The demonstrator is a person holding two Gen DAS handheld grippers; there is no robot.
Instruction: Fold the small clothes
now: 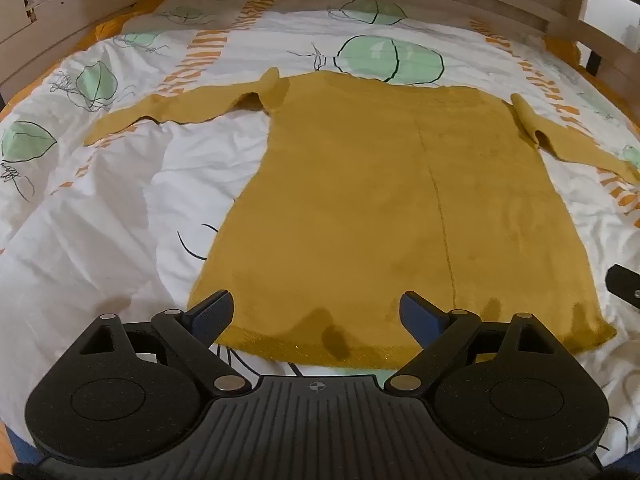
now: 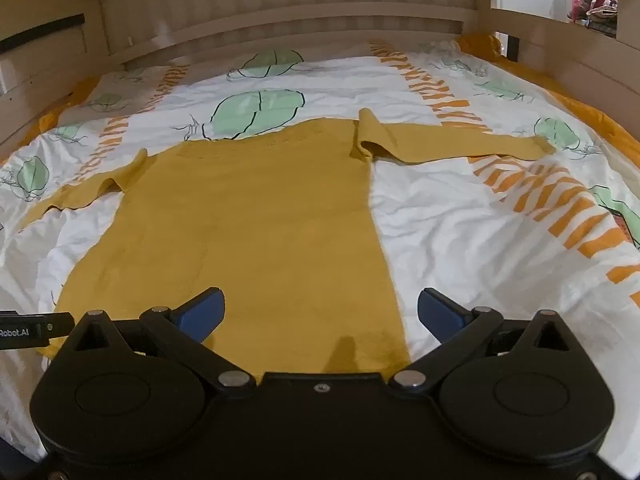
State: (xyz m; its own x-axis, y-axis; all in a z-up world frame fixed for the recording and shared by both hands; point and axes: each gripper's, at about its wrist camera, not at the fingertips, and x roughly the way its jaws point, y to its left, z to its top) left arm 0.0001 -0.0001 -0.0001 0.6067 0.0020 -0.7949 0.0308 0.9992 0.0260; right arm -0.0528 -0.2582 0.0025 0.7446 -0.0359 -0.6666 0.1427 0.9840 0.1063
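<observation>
A mustard-yellow long-sleeved top lies flat on the bed, hem toward me, both sleeves spread out sideways. My left gripper hovers open over the hem's left half, nothing between its blue pads. In the right wrist view the same top fills the middle, and my right gripper stands open above the hem's right corner, empty. The left sleeve and the right sleeve lie flat on the duvet. The right gripper's edge shows at the far right of the left wrist view.
The white duvet has green leaf prints and orange stripes and is creased. A wooden bed frame runs along the far side and both ends. The left gripper's edge juts in at the left.
</observation>
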